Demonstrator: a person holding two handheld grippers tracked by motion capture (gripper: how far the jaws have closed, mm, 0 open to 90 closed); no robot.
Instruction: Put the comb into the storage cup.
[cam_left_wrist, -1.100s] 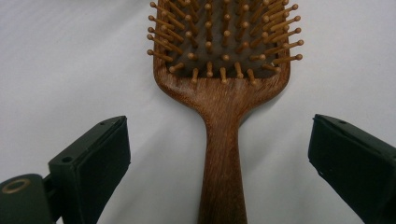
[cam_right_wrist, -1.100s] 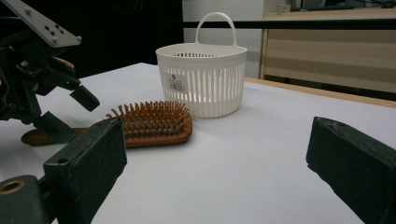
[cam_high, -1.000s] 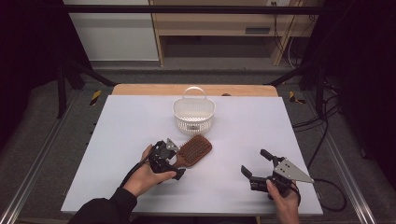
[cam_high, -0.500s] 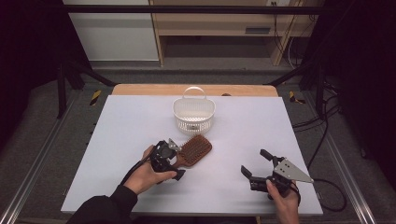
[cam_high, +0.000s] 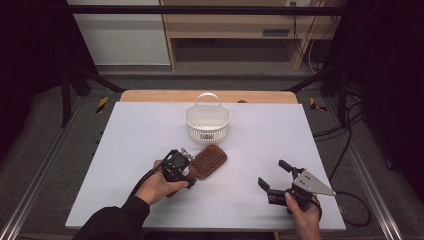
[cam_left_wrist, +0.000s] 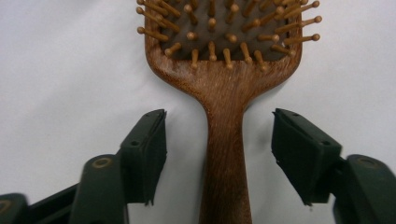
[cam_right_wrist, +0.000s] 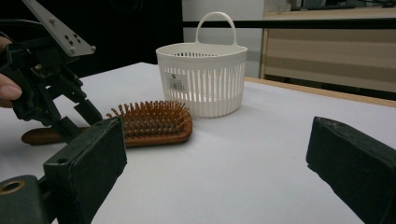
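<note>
On the table, set out against the basket:
Table: white top with a wooden strip along its far edge; it bears everything below.
Basket: white slatted plastic with an upright loop handle, standing near the far edge at mid-width; the landmark for the rest.
Hairbrush: brown wooden paddle brush lying flat just in front of the basket, close to it but apart, bristles up, head toward the basket and handle pointing away from it toward the person's left hand.
Left gripper: in front of the basket and slightly to its left, down at the hairbrush handle. Its jaws have just been closing and now stand half open, one on each side of the handle, with white table showing between each pad and the wood, so nothing is gripped.
Right gripper: well in front of the basket and off to its right, apart from the hairbrush, jaws spread wide and holding nothing.
</note>
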